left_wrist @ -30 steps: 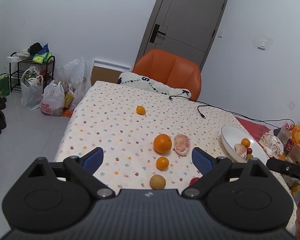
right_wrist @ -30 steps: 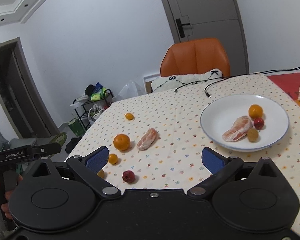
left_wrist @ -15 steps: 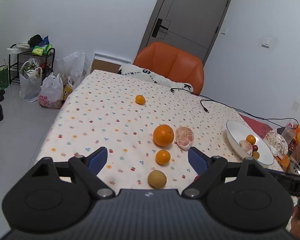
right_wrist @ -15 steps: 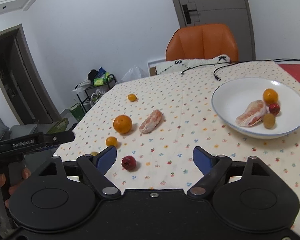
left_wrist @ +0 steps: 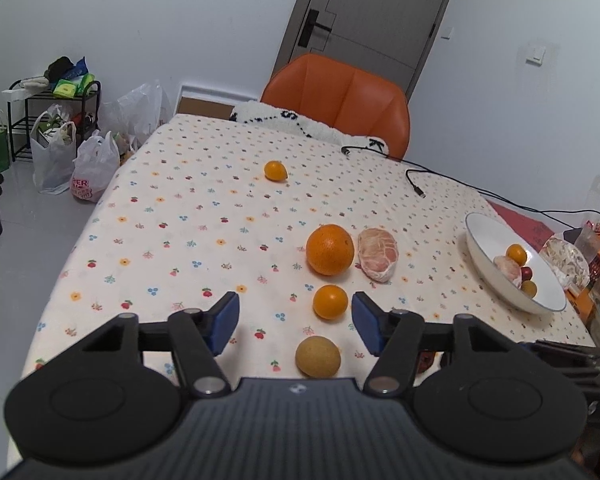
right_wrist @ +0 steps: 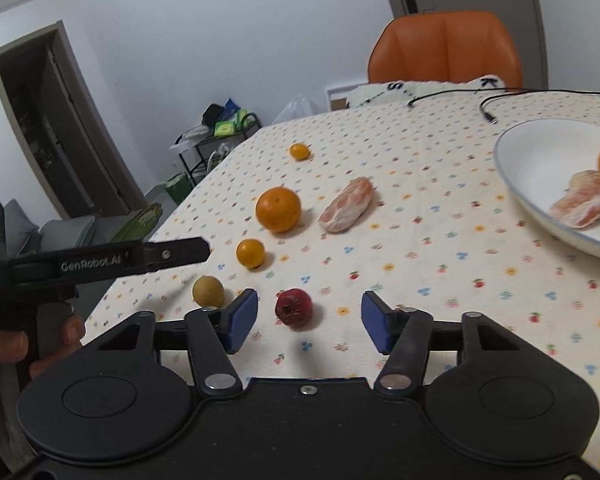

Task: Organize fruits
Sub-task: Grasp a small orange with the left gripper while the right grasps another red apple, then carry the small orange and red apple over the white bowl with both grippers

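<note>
The white plate (right_wrist: 528, 152) at the right side of the flowered table (left_wrist: 172, 200) already holds four pieces, a peeled pomelo wedge (right_wrist: 580, 200), a small orange, something red and a yellowish fruit, so I'd judge the sorting under halfway, with six fruits still loose on the cloth. Biggest of those is the large orange (left_wrist: 330, 249), firm and pebbly, with a second peeled pomelo segment (left_wrist: 378, 254) just beside it, pale pink, veined and soft-looking. Nearer the person sit a small orange (left_wrist: 330, 301), then a dull yellow-brown round fruit (left_wrist: 318, 357) and a dark red fruit (right_wrist: 293, 307) with a puckered end, while a tiny orange (left_wrist: 276, 170) lies alone, well apart toward the chair. The left gripper (left_wrist: 295, 322) hangs over the near row with its jaws spread wide and nothing in them, the yellow-brown fruit and small orange framed between the blue pads. The right gripper (right_wrist: 308, 322) is likewise wide and empty, with the red fruit between its pads, seemingly its next pick
</note>
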Tool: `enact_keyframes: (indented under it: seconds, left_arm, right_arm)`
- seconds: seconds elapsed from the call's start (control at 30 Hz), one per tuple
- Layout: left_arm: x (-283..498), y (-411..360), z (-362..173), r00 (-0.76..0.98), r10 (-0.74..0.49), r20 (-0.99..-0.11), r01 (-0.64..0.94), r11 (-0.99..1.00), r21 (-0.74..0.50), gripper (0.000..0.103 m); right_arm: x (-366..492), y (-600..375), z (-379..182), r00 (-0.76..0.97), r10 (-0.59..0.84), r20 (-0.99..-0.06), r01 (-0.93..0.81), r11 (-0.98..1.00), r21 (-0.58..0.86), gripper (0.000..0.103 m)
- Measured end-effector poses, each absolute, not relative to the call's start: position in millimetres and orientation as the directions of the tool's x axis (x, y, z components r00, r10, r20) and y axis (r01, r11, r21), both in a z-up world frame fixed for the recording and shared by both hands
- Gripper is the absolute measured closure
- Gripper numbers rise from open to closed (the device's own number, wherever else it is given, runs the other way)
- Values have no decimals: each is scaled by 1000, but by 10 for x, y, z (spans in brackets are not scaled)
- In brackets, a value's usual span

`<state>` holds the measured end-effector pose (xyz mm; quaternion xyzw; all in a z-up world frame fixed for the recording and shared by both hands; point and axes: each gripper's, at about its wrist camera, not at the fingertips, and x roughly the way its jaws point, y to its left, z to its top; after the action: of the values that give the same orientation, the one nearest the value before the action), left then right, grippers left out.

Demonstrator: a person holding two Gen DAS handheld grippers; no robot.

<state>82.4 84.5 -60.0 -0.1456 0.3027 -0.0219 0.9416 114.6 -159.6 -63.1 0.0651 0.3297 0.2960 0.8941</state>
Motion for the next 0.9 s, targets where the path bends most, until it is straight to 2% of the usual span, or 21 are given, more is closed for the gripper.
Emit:
enact_keyframes:
  seconds: [0.23, 0.33, 0.53, 0.63, 0.8, 0.9]
  left_arm:
    - [988, 802, -654, 798, -136, -587, -39, 961, -275, 46]
    - [1052, 741, -666, 791, -141, -595, -27, 964, -264, 47]
    - [1150, 617, -700, 779, -140, -610, -2, 974, -227, 50]
    - [1214, 583, -749, 763, -146, -630, 4, 975, -220, 60]
    - [1257, 505, -746, 762, -132, -635, 14, 982, -188, 70]
    - [1260, 466, -742, 757, -137, -639, 23, 983, -183, 81]
  right_arm:
    - [1232, -1507, -734, 590, 580, -562, -495, 810, 316, 65]
    - [1252, -1518, -740, 576, 598, -557, -504, 796, 334, 80]
    - [1266, -1563, -748, 578, 608, -544, -502, 791, 350, 81]
    - [1237, -1605, -726, 595, 600, -535, -501, 797, 336, 82]
    - [1211, -1720, -715, 611, 595, -522, -488, 803, 343, 81]
    - [1197, -1794, -714, 621, 591, -514, -477, 806, 351, 81]
